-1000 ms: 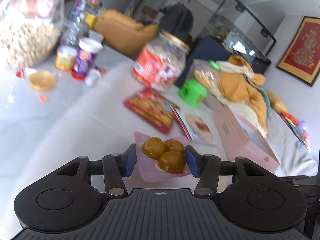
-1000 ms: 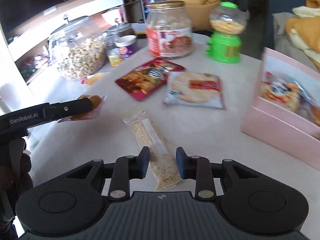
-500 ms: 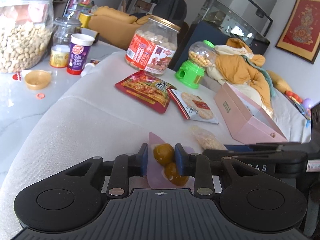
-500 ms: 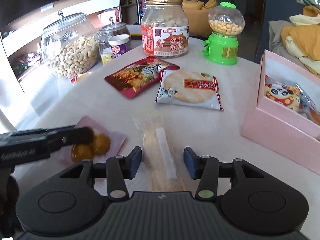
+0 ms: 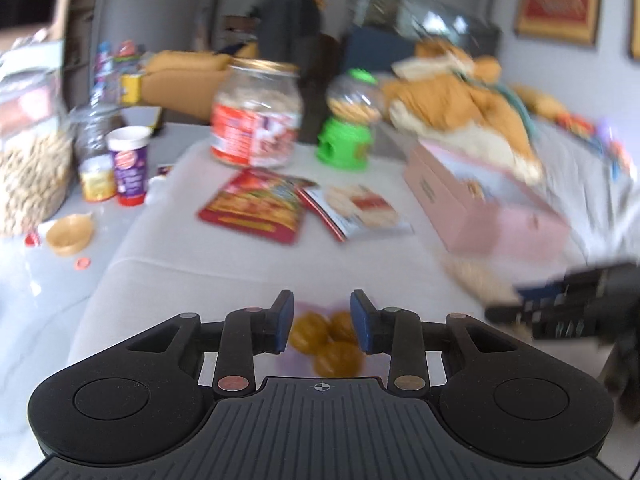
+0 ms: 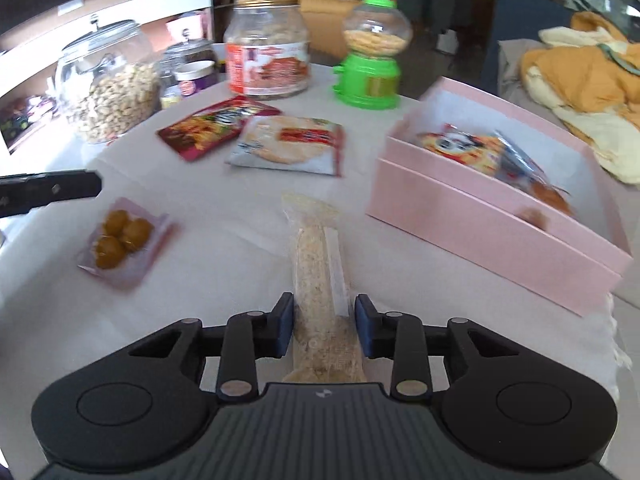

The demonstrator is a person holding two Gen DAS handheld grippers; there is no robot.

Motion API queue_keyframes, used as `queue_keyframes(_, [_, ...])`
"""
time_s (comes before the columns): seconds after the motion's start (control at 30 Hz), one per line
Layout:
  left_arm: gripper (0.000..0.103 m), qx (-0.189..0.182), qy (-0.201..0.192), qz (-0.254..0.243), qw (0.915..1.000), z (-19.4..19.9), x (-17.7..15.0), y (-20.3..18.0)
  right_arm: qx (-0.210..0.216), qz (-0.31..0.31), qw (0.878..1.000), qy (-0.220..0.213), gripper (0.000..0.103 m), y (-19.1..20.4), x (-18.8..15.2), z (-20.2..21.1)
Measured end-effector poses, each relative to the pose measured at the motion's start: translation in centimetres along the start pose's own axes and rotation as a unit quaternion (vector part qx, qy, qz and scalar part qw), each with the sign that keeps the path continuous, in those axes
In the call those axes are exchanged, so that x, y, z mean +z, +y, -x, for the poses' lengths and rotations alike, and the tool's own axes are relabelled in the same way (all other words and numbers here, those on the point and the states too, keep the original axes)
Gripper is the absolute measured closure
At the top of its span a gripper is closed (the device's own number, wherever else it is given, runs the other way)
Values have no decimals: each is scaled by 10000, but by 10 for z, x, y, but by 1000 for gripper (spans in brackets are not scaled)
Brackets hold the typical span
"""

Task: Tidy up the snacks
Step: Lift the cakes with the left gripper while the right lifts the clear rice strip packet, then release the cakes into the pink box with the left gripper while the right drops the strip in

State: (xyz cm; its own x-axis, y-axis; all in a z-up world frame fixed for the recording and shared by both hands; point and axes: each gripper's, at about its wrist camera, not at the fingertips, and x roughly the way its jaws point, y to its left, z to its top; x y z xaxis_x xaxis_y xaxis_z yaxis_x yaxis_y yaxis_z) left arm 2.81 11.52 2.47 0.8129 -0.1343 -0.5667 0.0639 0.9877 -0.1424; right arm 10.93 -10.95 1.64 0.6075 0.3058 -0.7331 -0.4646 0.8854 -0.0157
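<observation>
pale cloth covers the table point(image 6: 224, 240), with snacks spread over it and a living room blurred behind. on the right sits an open pink box point(image 6: 496, 216) holding a panda-print snack bag point(image 6: 476, 148). the right gripper point(image 6: 320, 328) has its jaws parted on either side of the near end of a long clear packet of crumbly grain bar point(image 6: 316, 264), not pressing it. to the left, a pink pouch of three golden round sweets point(image 6: 120, 236) lies flat on the cloth. the left gripper point(image 5: 322, 326) hangs over that pouch point(image 5: 326, 340), jaws wide and gripping nothing. farther off lie a red chip bag point(image 6: 216, 126), a rice cracker pack point(image 6: 292, 144), a labelled jar point(image 6: 268, 60), a green candy dispenser point(image 6: 370, 60) and a glass jar of nuts point(image 6: 108, 84).
</observation>
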Motion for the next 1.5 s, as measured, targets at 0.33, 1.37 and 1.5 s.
queue_keyframes(0.33, [44,405,269,-867,9950,-18,-7,-36,168,-72,9995,-263,18,3,-18,1])
queue_keyframes(1.37, [41,542,401,-437,9968,-27,-9,-23,257,-136,9994,-164,75,4,12,-6])
queue_keyframes(1.5, [42,476,481,-448,9967,-25,-9,-22,466,-120,9984,-304,75,5,4,17])
